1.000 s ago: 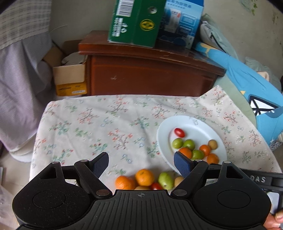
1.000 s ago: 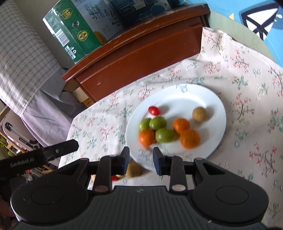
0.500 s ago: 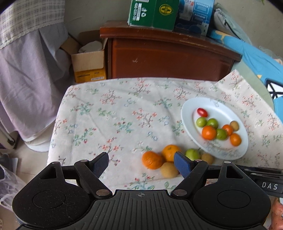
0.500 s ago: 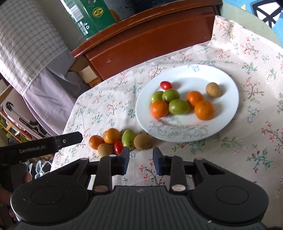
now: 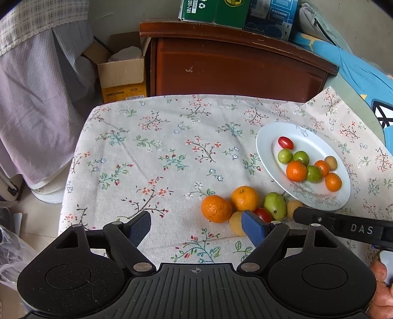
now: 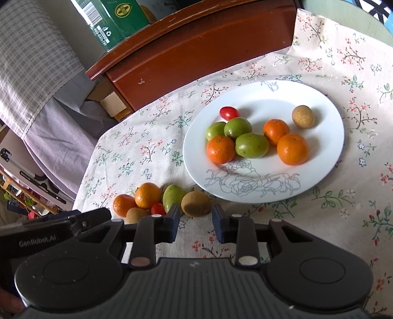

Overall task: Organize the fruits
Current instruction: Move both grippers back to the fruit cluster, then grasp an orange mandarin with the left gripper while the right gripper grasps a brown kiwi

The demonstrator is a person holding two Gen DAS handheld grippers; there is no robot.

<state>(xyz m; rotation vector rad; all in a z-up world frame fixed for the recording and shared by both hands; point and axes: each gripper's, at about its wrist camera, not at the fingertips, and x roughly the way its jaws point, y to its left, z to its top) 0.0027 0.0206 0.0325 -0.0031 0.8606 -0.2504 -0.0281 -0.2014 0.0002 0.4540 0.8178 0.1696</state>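
Note:
A white plate (image 5: pixel 267 157) (image 6: pixel 326 157) on the floral tablecloth holds several fruits: oranges, green fruits, a cherry tomato and a brown fruit. Beside it on the cloth lie two oranges (image 5: pixel 216 208) (image 6: pixel 147 195), a green mango (image 5: pixel 275 206) (image 6: pixel 173 197), a cherry tomato (image 5: pixel 262 214) (image 6: pixel 157 209) and two brown fruits (image 5: pixel 237 224) (image 6: pixel 195 207). My left gripper (image 5: pixel 196 227) is open and empty, near the loose oranges. My right gripper (image 6: pixel 195 220) is part open and empty, just short of a brown fruit.
A dark wooden cabinet (image 5: pixel 233 66) with green and blue boxes (image 5: pixel 211 11) stands behind the table. A cardboard box (image 5: pixel 122 73) and checked cloth (image 5: pixel 36 86) are at the left. The table edge drops off at the left (image 5: pixel 71 171).
Both grippers have pulled back and up from the table. The loose fruits now show in full in front of them. Neither gripper's opening has changed.

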